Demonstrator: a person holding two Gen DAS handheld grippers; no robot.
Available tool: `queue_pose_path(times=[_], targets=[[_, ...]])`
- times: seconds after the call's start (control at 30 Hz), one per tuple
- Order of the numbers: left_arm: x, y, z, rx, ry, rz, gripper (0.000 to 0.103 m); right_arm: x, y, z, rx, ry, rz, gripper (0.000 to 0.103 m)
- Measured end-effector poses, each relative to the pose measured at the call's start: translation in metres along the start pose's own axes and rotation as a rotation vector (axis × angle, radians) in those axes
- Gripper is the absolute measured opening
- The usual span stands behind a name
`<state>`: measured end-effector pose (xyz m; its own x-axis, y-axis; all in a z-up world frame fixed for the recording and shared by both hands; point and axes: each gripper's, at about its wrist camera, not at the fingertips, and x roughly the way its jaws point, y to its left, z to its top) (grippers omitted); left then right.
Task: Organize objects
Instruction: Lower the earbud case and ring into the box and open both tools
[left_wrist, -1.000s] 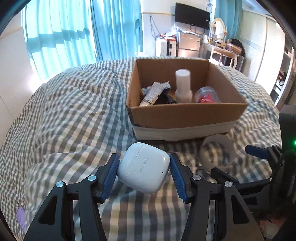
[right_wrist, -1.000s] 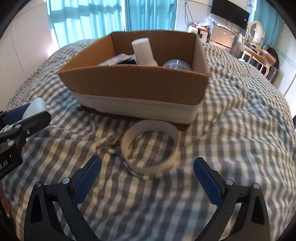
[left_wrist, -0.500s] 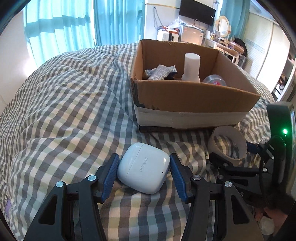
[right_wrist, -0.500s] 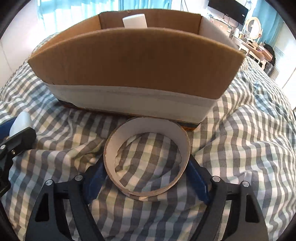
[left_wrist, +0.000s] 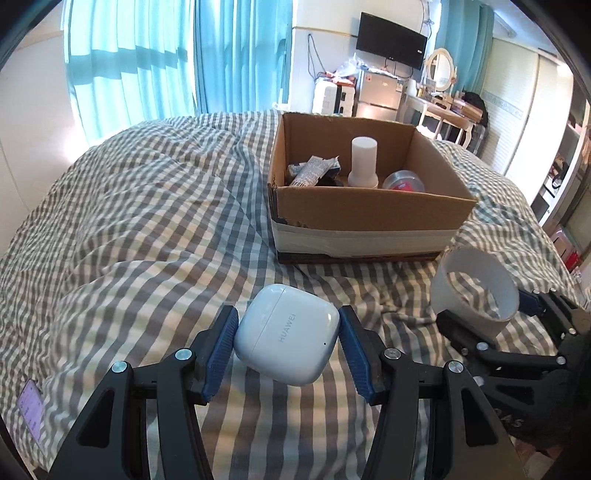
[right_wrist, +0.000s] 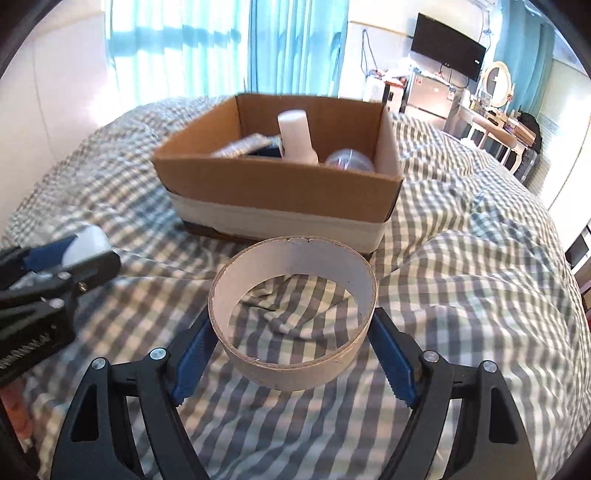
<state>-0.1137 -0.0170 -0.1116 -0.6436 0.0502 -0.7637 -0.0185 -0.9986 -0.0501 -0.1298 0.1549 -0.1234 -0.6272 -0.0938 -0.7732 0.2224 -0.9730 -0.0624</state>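
Note:
My left gripper (left_wrist: 287, 318) is shut on a white earbuds case (left_wrist: 286, 341), held above the checked bedcover. A cardboard tape ring (right_wrist: 291, 369) sits lifted off the cover, gripped on both sides by my right gripper (right_wrist: 291, 321). The left wrist view shows that ring (left_wrist: 441, 291) at the right, a little nearer the box than the case. Beyond both stands an open cardboard box (left_wrist: 369, 218) holding a white bottle (left_wrist: 364, 162), a crumpled tube (left_wrist: 312, 170) and a clear round tub (left_wrist: 402, 182). At the left of the right wrist view is the left gripper (right_wrist: 62, 258) with the case (right_wrist: 88, 240).
The checked bedcover (left_wrist: 147, 229) is rumpled and stretches wide to the left of the box. A small purple tag (left_wrist: 31, 410) lies at its near left edge. Curtains, a wall screen and a dressing table stand far behind the bed.
My right gripper came down around the ring, closed on it and lifted it off the cover. The left gripper kept the case and drew back a little from the box.

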Motion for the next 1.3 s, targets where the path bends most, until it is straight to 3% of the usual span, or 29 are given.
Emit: queue_pose_path(times=[0.3,0.67,1.0,1.3], targets=[[-0.034,-0.010,0.008,0.018,-0.058,0.000,0.057,-0.048,0.002,0.010,-0.003,-0.097,0.010,0.080],[-0.044,-0.023,0.053,0.042,-0.109,-0.010,0.057,-0.074,-0.006,0.043,-0.010,-0.185,0.015,0.080],[-0.015,-0.026,0.101,0.057,-0.121,-0.002,0.057,-0.059,-0.037,0.093,0.040,-0.202,0.027,0.080],[0.034,-0.034,0.138,0.074,-0.104,-0.025,0.057,-0.017,-0.054,0.137,0.064,-0.187,0.042,0.080]])
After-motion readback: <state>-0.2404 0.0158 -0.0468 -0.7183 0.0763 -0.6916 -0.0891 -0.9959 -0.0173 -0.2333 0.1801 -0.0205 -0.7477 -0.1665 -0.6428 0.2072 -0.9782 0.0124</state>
